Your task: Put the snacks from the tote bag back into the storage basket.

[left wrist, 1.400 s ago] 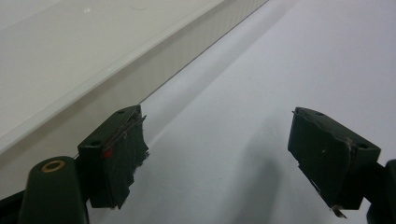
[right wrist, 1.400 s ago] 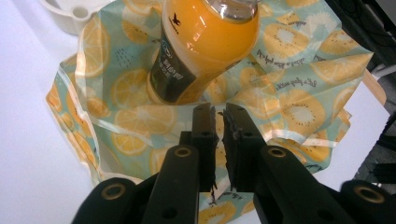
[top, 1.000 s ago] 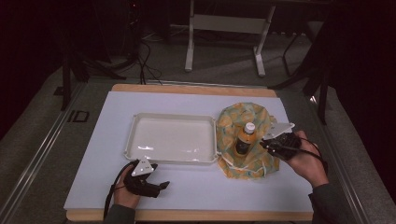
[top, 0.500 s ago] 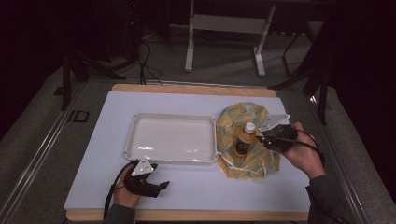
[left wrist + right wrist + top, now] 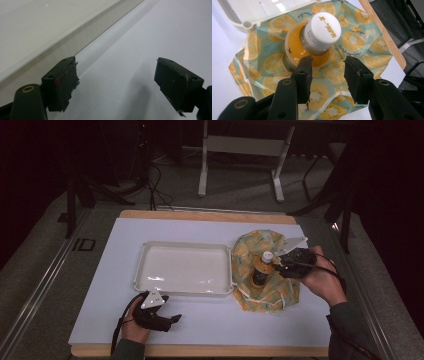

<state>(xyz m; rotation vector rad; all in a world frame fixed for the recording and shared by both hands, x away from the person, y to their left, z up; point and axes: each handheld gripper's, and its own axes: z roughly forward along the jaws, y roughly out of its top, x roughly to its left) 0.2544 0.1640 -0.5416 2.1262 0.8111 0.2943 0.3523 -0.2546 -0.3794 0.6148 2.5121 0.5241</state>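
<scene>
A small bottle of orange drink [image 5: 261,269] with a white cap [image 5: 322,29] stands upright on a cloth printed with orange and kiwi slices [image 5: 260,262], right of the tray. My right gripper [image 5: 278,264] hovers just right of the bottle [image 5: 305,48], above the cloth [image 5: 362,37]. Its jaws have just been opening and now stand apart with nothing between them [image 5: 327,75]. My left gripper [image 5: 170,319] rests open on the white table near the front edge; in the left gripper view its jaws [image 5: 117,86] point along the tray's side wall [image 5: 82,35].
The shallow white tray [image 5: 145,270] lies empty in the middle of the white table [image 5: 200,317]. The tray's corner [image 5: 247,23] touches the cloth's edge. A wooden rim [image 5: 210,215] borders the table. A metal stand [image 5: 240,150] is on the floor beyond.
The right gripper's jaws have opened, and the hand has shifted a little toward the bottle, away from the cloth edge it was on. The left gripper has stayed in place.
</scene>
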